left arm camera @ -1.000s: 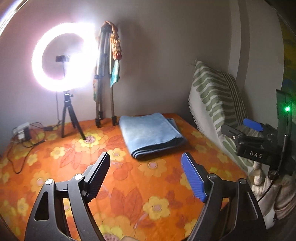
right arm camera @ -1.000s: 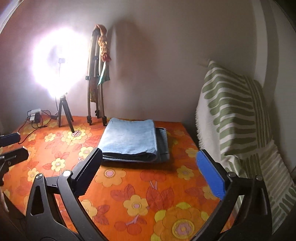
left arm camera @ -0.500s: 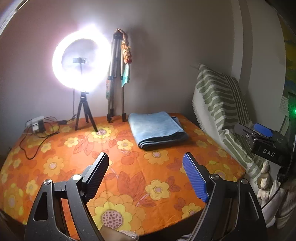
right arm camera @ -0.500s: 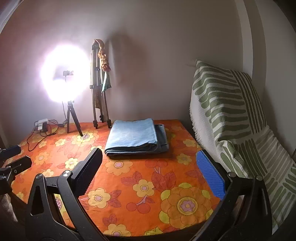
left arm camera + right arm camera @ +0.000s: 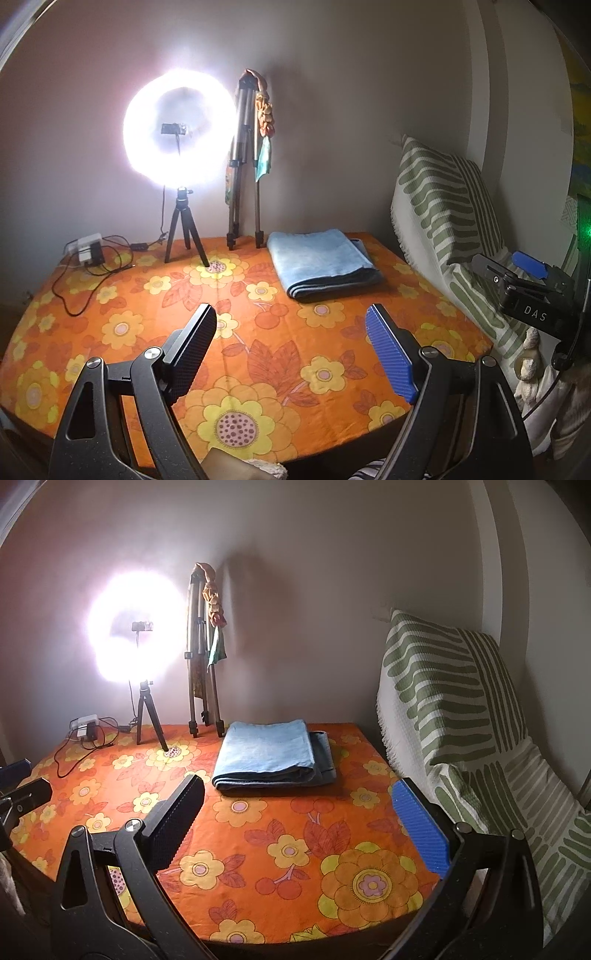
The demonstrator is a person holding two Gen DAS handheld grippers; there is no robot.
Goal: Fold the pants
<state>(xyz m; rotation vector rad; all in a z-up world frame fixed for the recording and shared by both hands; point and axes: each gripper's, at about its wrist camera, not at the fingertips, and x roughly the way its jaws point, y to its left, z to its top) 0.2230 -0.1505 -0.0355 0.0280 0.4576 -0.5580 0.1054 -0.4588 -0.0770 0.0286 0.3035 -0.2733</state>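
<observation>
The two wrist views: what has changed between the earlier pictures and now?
Both grippers have drawn back from the folded jeans; more of the flowered tablecloth and its near edge now show. The left gripper and right gripper hold nothing, jaws wide apart. The jeans and ring light stayed put.

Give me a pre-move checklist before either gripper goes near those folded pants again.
1. Folded pants lie in a compact stack on the floral tablecloth: ok.
2. Left gripper open, nothing between the fingers: ok.
3. Right gripper open and empty: ok.
4. Both grippers clear of the pants, bare cloth between: ok.
5. Ring light tripod and cables stand apart from the pants: ok.
6. Edges of the fold aligned on the far side: cannot tell, hidden from both views.
</observation>
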